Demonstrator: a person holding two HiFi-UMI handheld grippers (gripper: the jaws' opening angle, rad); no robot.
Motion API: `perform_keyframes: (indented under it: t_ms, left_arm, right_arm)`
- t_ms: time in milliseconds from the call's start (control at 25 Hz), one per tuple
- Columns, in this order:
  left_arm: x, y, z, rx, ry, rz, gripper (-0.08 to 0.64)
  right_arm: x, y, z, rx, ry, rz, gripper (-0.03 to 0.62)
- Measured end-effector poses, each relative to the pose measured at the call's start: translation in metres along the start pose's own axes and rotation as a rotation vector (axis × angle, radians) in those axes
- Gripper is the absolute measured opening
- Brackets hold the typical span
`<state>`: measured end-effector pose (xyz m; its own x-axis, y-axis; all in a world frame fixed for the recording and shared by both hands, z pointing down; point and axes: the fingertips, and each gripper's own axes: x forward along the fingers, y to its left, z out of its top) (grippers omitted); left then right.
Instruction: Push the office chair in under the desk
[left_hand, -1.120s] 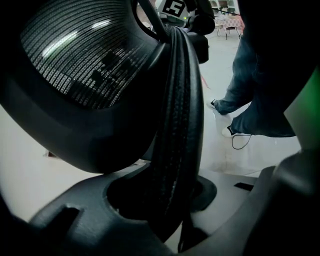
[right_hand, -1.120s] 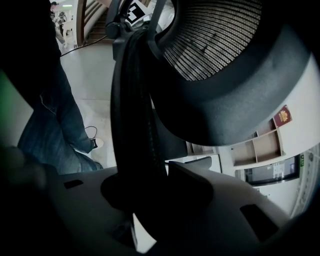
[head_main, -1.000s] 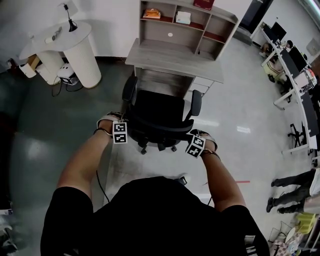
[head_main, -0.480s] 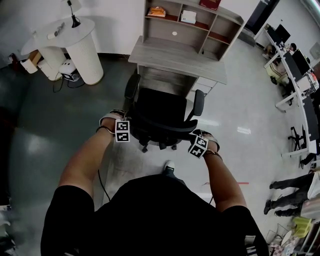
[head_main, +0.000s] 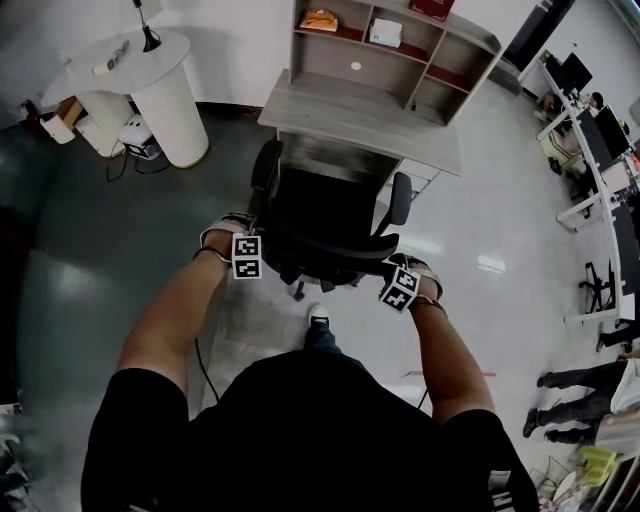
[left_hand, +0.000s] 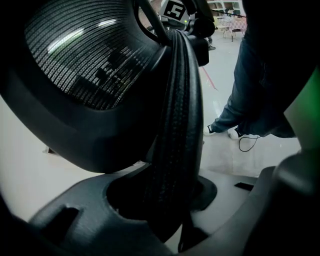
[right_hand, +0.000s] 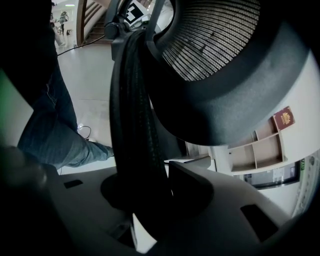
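A black mesh-backed office chair (head_main: 328, 215) stands in front of the grey desk (head_main: 365, 112), its front reaching the desk's edge. My left gripper (head_main: 250, 248) is shut on the left side of the chair's backrest rim (left_hand: 172, 150). My right gripper (head_main: 393, 277) is shut on the rim's right side (right_hand: 137, 150). In both gripper views the dark rim runs between the jaws and fills the gap. The seat is mostly hidden behind the backrest in the gripper views.
The desk carries a shelf hutch (head_main: 395, 45) with books. A round white table (head_main: 150, 85) stands at the left, with cables on the floor beside it. The person's shoe (head_main: 317, 322) is just behind the chair base. More desks (head_main: 600, 150) and people stand at the right.
The chair has rolled forward toward the desk, with both grippers still on the backrest. The person has stepped forward behind it.
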<state>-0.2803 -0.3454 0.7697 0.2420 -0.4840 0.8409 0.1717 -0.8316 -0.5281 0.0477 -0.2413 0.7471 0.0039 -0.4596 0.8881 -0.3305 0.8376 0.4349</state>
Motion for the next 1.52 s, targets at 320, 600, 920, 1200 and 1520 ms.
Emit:
perform_keyframes:
  t_ms: [320, 600, 920, 1200, 1520]
  left_arm:
    - [0.022, 0.041, -0.008, -0.009, 0.018, -0.010, 0.138]
    - [0.037, 0.063, -0.009, -0.016, 0.021, -0.004, 0.138]
    - [0.044, 0.083, -0.009, -0.024, 0.021, -0.013, 0.140]
    - [0.044, 0.084, -0.007, -0.027, 0.007, -0.003, 0.141]
    - [0.045, 0.083, -0.008, -0.029, 0.011, 0.000, 0.143]
  right_arm:
    - [0.021, -0.046, 0.008, -0.010, 0.001, 0.005, 0.144]
    - [0.035, -0.072, 0.010, -0.005, -0.019, -0.010, 0.149]
    - [0.040, -0.094, 0.012, -0.009, -0.017, -0.002, 0.149]
    - [0.041, -0.096, 0.013, -0.002, -0.028, -0.007, 0.152]
    - [0.042, -0.096, 0.012, -0.001, -0.039, -0.016, 0.155]
